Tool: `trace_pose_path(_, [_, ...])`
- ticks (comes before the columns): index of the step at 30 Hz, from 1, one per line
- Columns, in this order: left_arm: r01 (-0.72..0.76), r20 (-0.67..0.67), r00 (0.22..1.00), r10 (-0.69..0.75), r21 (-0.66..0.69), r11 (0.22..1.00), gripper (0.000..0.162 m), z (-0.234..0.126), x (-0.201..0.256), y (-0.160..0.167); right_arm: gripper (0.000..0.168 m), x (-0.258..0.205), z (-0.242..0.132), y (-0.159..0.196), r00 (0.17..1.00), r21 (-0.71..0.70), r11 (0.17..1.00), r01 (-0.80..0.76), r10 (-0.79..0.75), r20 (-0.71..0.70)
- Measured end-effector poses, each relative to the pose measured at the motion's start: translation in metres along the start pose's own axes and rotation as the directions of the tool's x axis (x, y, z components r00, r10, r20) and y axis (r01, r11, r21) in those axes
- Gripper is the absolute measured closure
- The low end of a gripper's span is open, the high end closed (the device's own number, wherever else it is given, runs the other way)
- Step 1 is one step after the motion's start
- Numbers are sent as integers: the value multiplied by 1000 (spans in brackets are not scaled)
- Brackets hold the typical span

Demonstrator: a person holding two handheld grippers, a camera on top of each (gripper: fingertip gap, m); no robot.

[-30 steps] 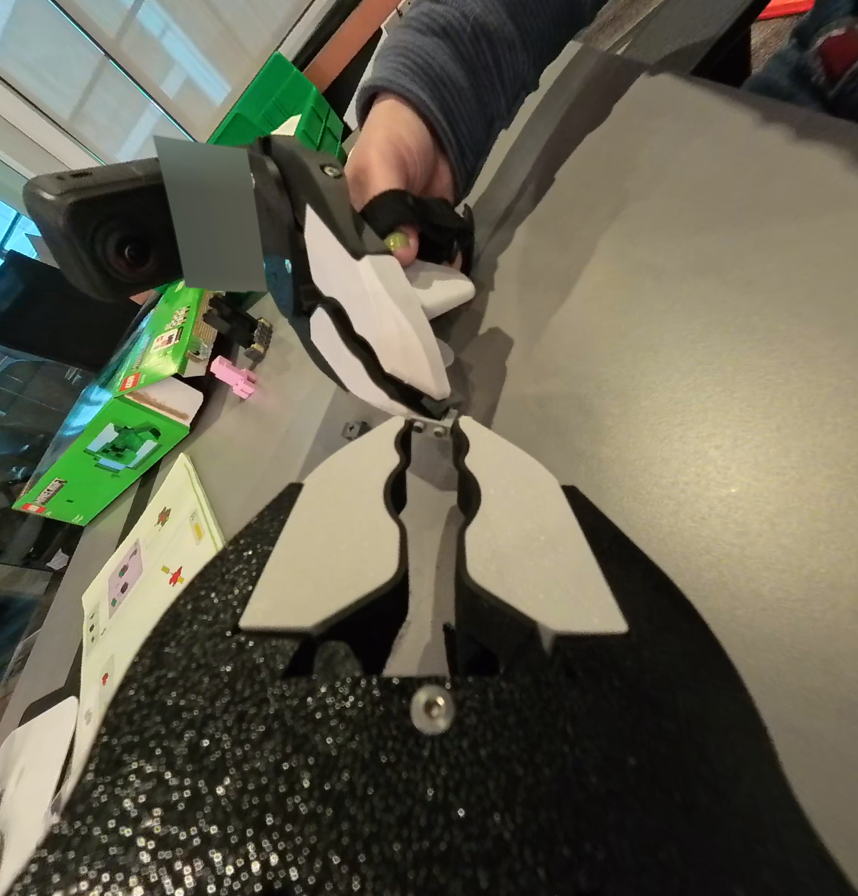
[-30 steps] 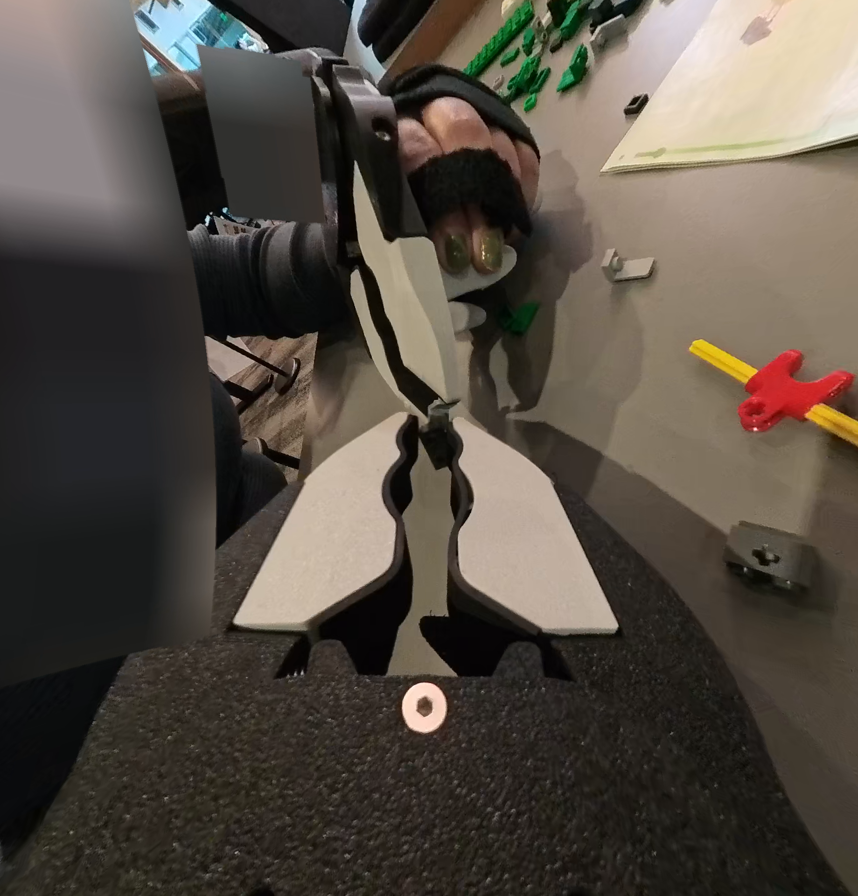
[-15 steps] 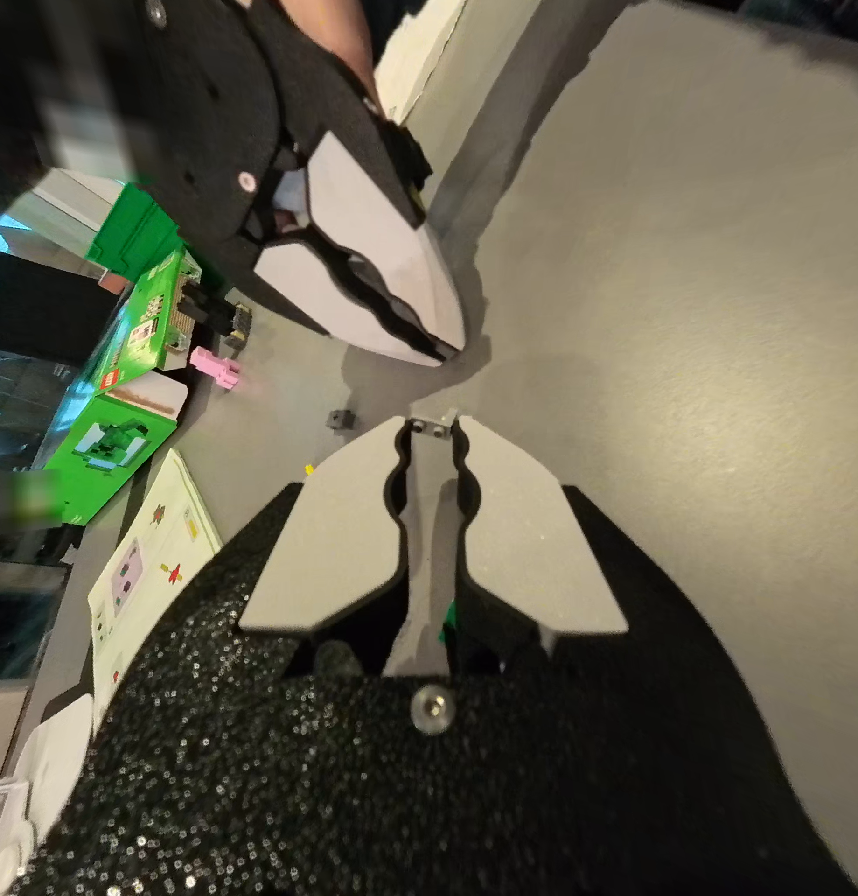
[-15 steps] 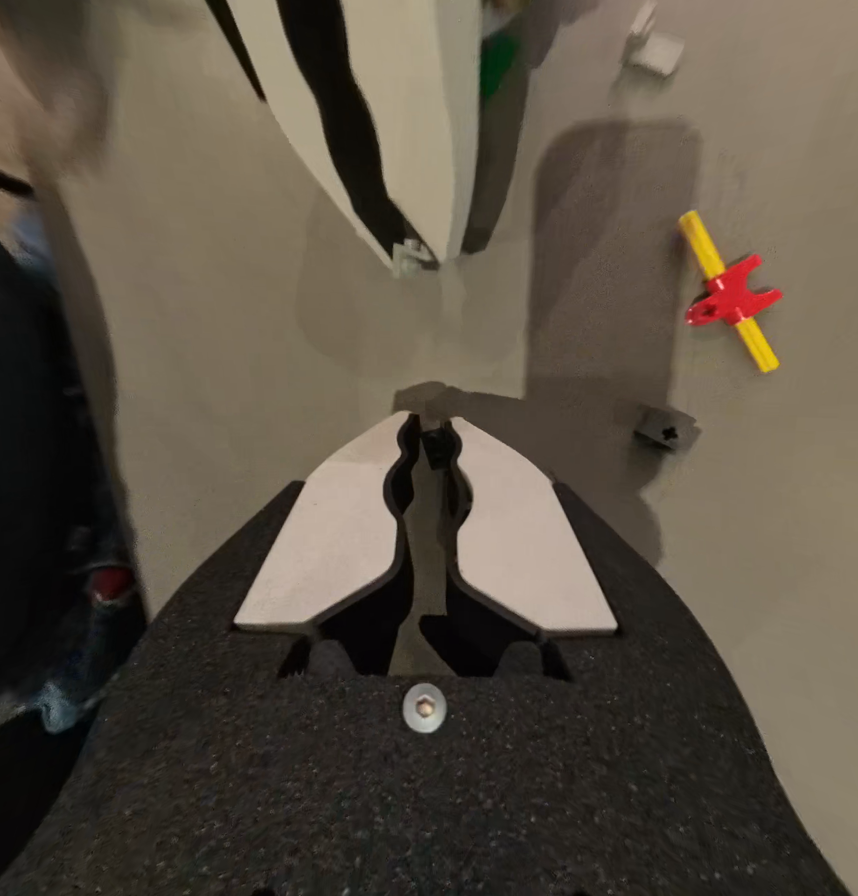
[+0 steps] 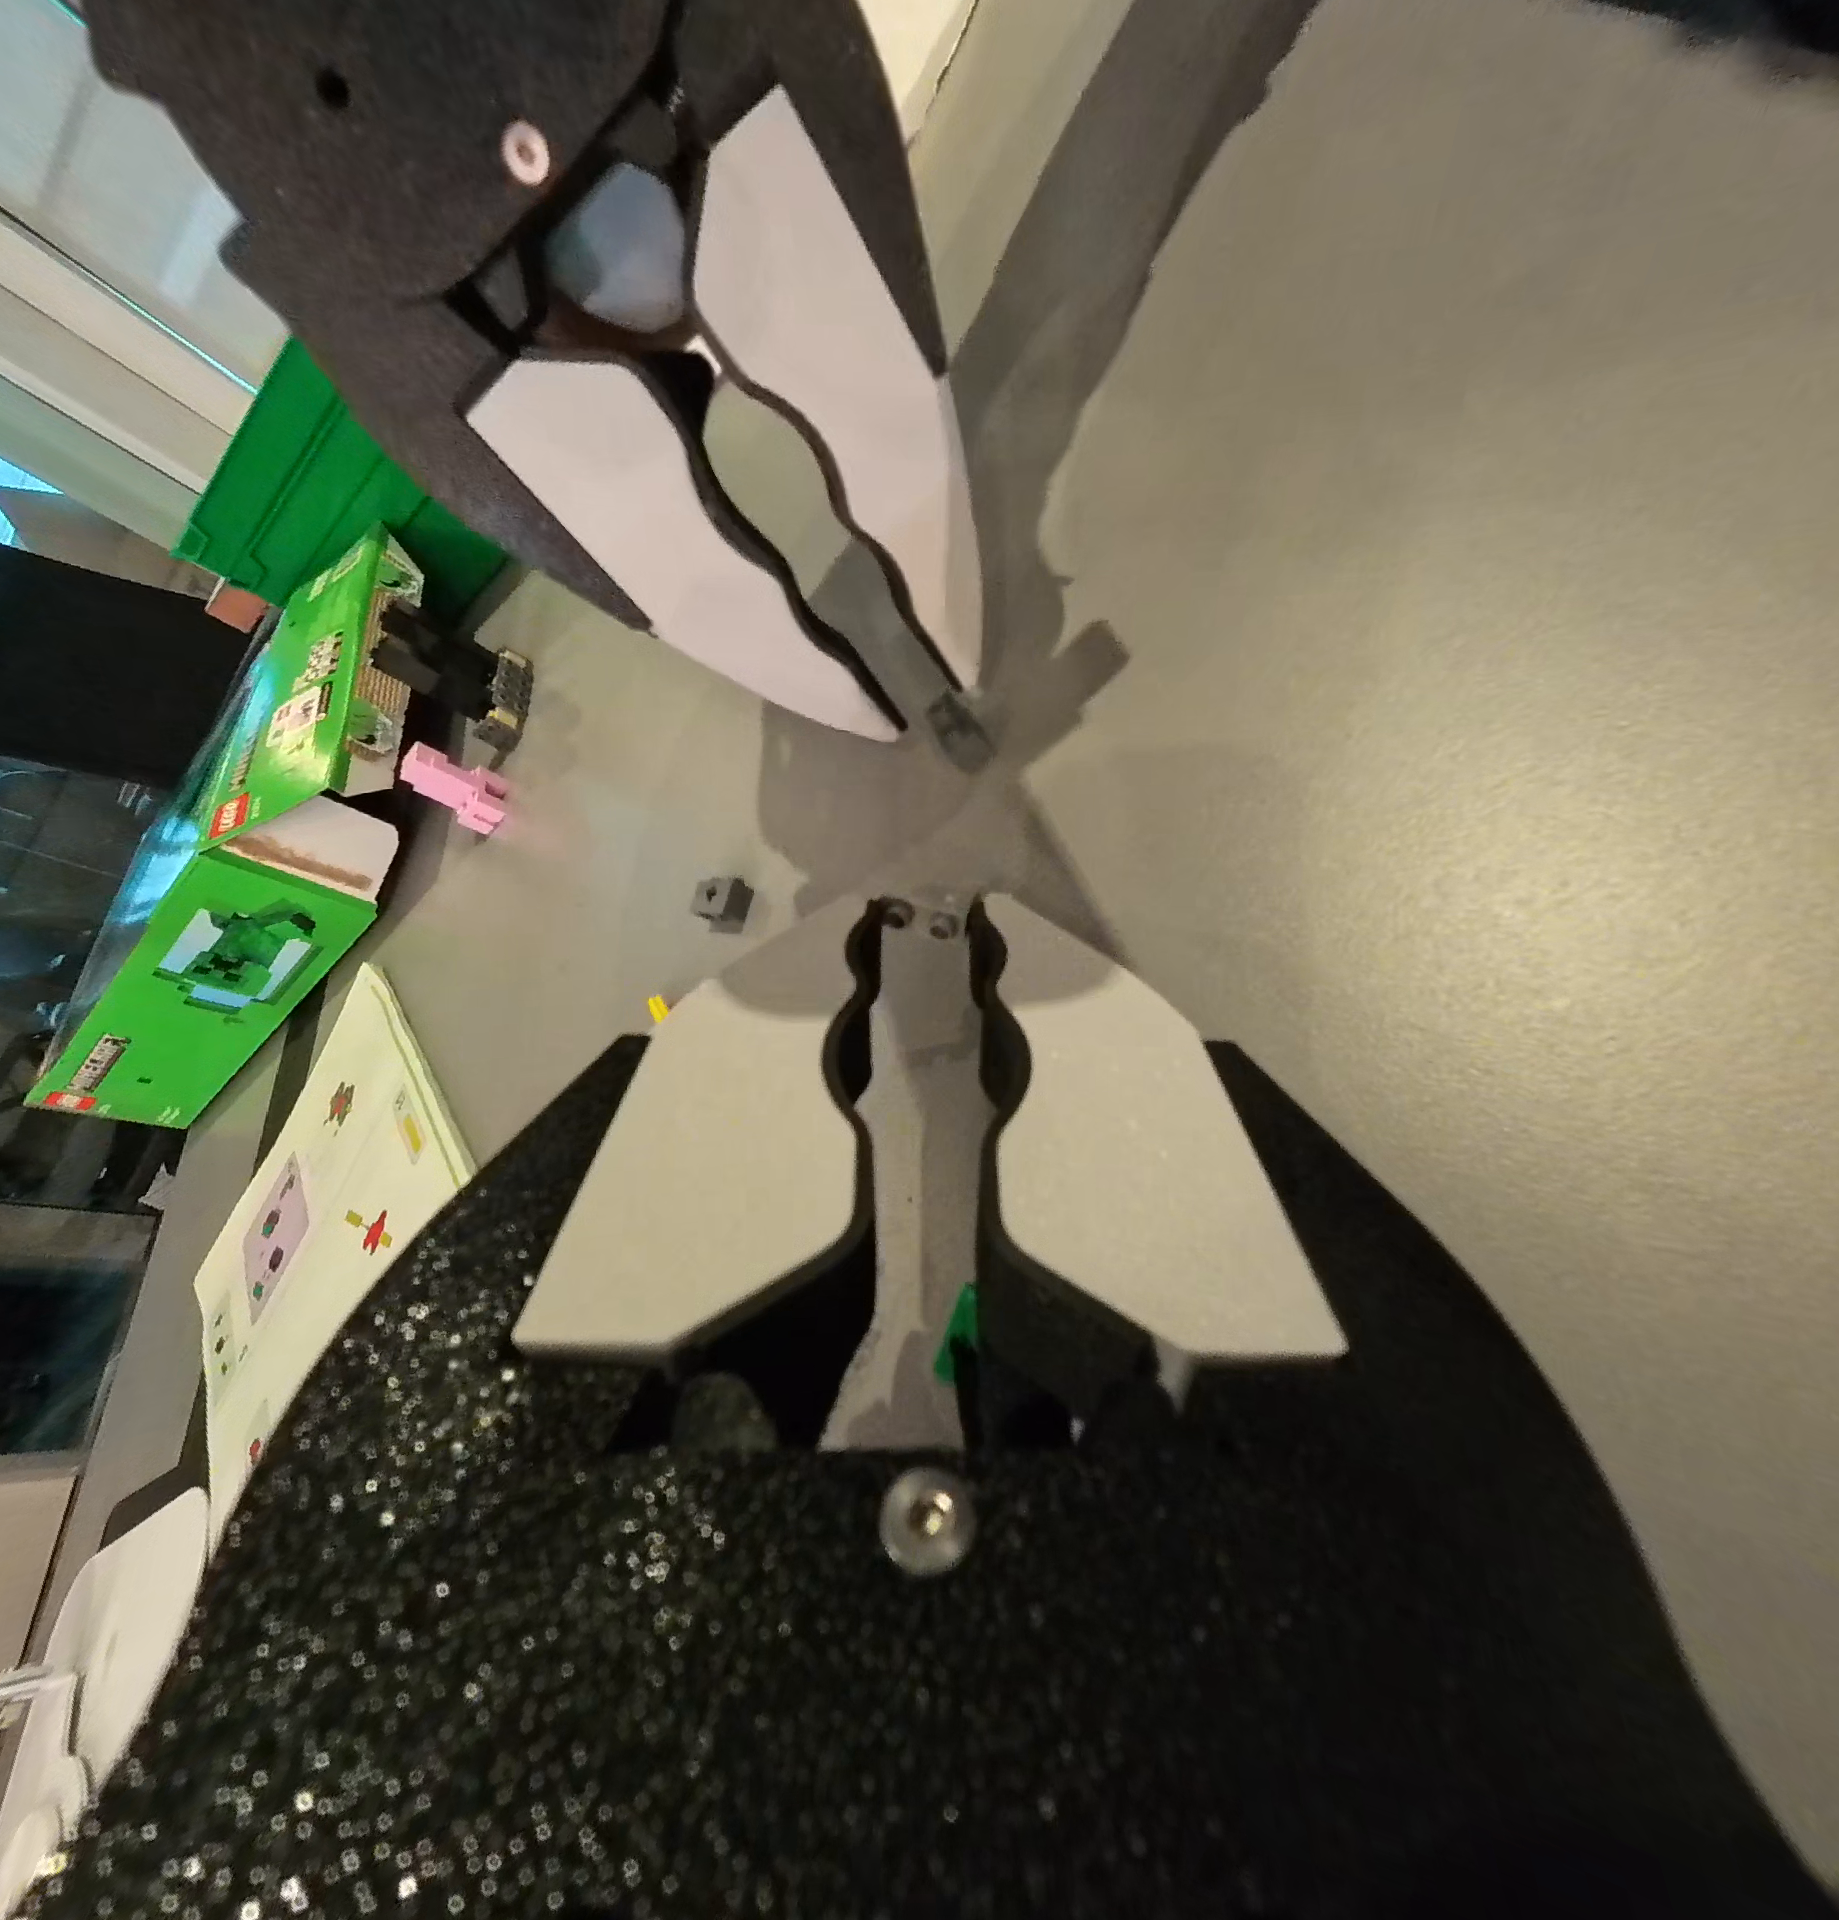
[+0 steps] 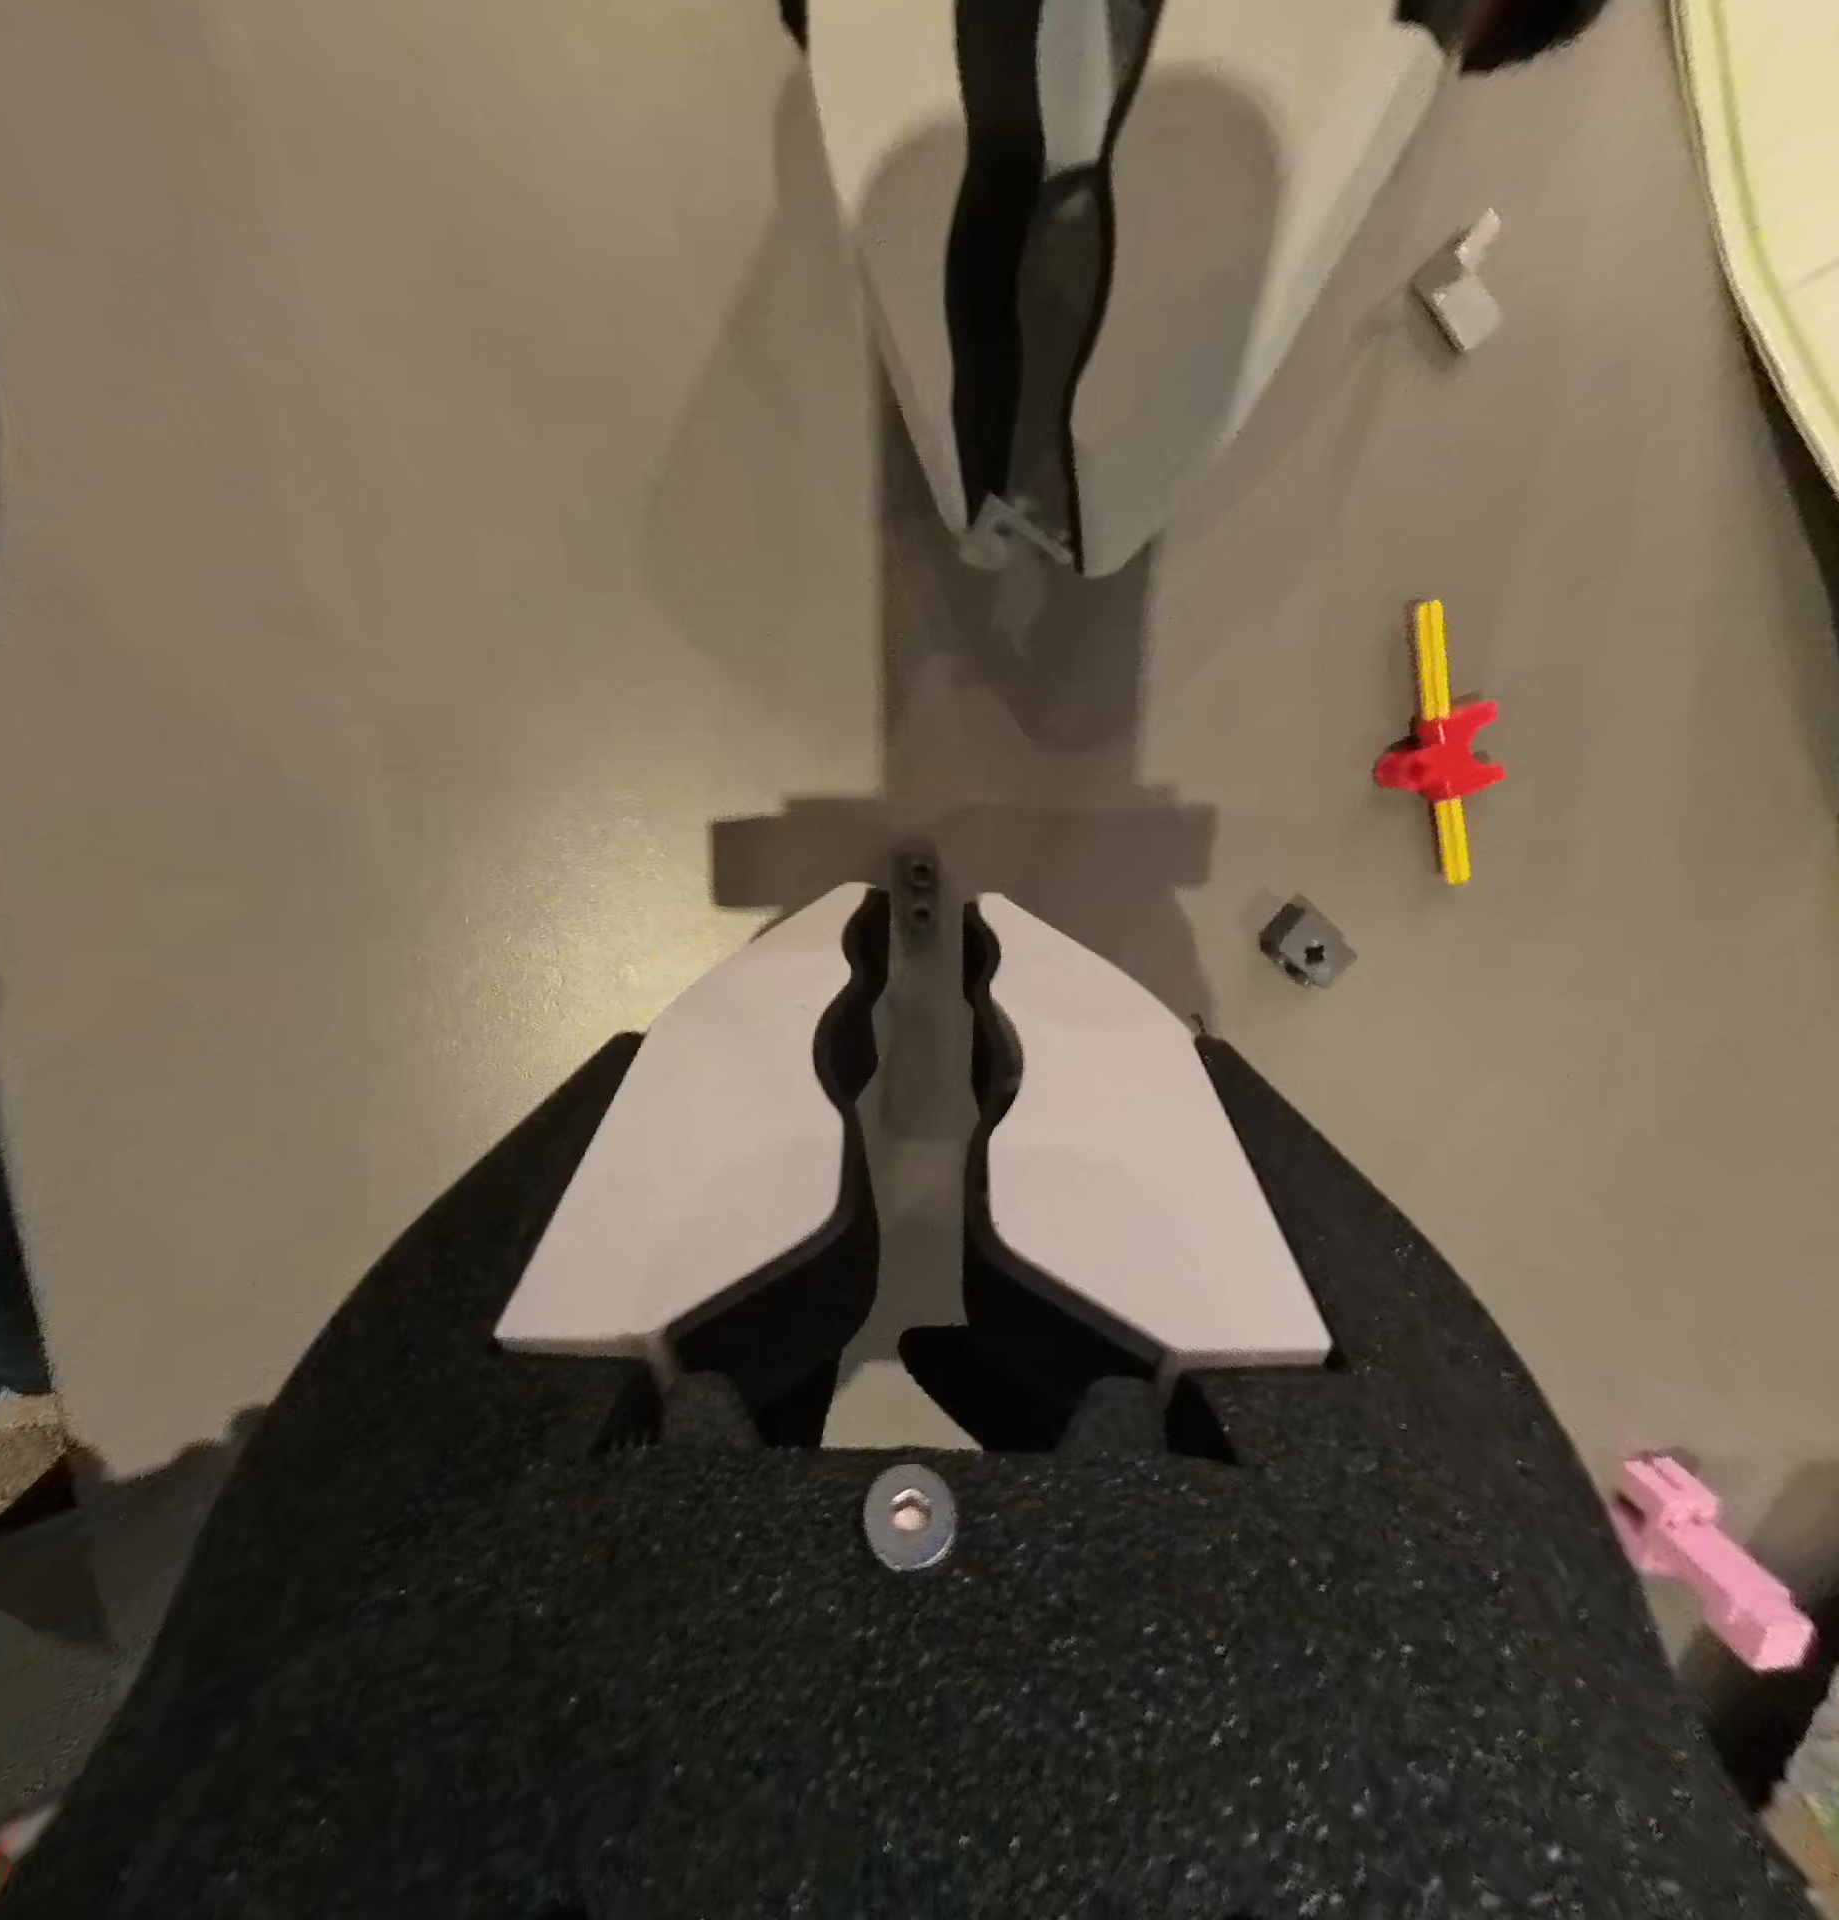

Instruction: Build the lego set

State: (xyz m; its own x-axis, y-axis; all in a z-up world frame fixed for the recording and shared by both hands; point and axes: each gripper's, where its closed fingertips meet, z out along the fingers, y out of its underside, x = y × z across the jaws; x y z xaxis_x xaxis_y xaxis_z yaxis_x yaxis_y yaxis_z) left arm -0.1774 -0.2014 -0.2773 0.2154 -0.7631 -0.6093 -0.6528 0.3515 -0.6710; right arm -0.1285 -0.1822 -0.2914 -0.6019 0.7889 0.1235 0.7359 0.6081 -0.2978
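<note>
In the left wrist view my left gripper (image 5: 920, 916) is shut on a small light grey piece (image 5: 920, 920) with two holes, held at the fingertips above the grey table (image 5: 1466, 727). My right gripper (image 5: 930, 717) comes in from the upper left, shut on a small dark grey piece (image 5: 959, 727). A gap separates the two pieces. In the right wrist view my right gripper (image 6: 920, 904) pinches the dark grey piece (image 6: 917, 894). The left gripper (image 6: 1019, 556) hangs opposite with the light grey piece (image 6: 1006, 535).
A red connector on a yellow axle (image 6: 1440, 758), a dark grey brick (image 6: 1307, 940), a light grey piece (image 6: 1460, 296) and a pink piece (image 6: 1704, 1558) lie to the right. Green boxes (image 5: 219, 987), an instruction sheet (image 5: 312, 1195) and a green bin (image 5: 302, 488) are at the left. The grippers' ends are close to 6 cm from one another. My right tips are roughly 7 cm from the dark grey brick (image 6: 1307, 940). The left camera catches it too, in the left wrist view (image 5: 712, 895).
The two grippers were tip to tip with their pieces touching. They have pulled apart, each still holding its piece, and the right wrist view now looks down at the table.
</note>
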Motion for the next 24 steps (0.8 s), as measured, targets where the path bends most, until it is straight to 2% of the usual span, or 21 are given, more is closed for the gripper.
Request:
trace_pose_path(7, [-1, 2, 1000, 1, 2, 1000, 146, 0, 0, 0, 161, 2, 8, -2, 996, -5, 999, -38, 39, 76])
trace_pose_path(10, [10, 6, 1000, -11, 15, 1000, 146, -1, -2, -2, 161, 10, 1, -19, 979, 149, 972, -182, 164, 124])
trace_pose_path(13, [33, 7, 999, -33, 35, 999, 146, -2, -3, -4, 161, 12, -11, -42, 897, 345, 845, -407, 301, 323])
trace_pose_path(15, [52, 5, 999, -53, 60, 997, 146, -4, -5, -7, 161, 13, -14, -51, 820, 401, 741, -539, 351, 453])
trace_pose_path(20, [99, -34, 995, -96, 116, 988, 147, -6, -3, -14, 161, 7, -11, -58, 637, 393, 558, -731, 351, 686])
trace_pose_path(22, [103, -47, 994, -98, 129, 986, 147, -6, -2, -16, 161, 6, -11, -59, 592, 379, 521, -765, 336, 733])
trace_pose_path(24, [105, -66, 993, -97, 129, 986, 147, -5, 2, -16, 161, 3, -10, -58, 577, 368, 518, -772, 327, 749])
